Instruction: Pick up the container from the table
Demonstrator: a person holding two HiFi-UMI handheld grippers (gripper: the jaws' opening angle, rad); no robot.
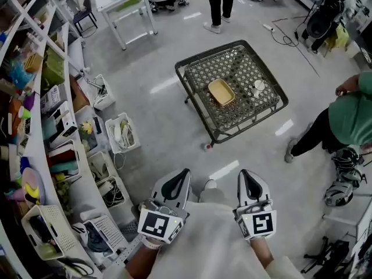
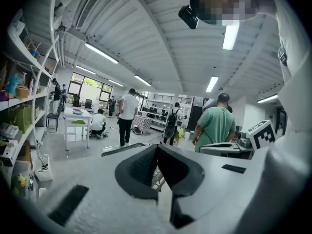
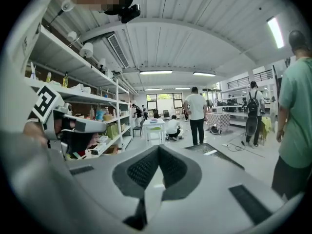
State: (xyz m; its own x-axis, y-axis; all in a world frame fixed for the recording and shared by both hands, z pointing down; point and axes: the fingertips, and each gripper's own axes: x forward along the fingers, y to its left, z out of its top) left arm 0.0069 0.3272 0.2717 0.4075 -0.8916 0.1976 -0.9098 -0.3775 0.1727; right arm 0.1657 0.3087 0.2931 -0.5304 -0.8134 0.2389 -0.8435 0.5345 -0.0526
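A shallow yellow container sits near the middle of a low black wire-mesh table on the floor ahead of me. Two small white items lie on the mesh to its right. My left gripper and right gripper are held side by side at the bottom of the head view, well short of the table. Both are shut with nothing between the fingers. The left gripper view shows the left gripper with its tips together, and the right gripper view shows the right gripper likewise. The table's edge lies far beyond them.
Crowded shelves run along the left, with white baskets on the floor beside them. A person in green stands right of the table, another person behind it. A white table stands at the far back left.
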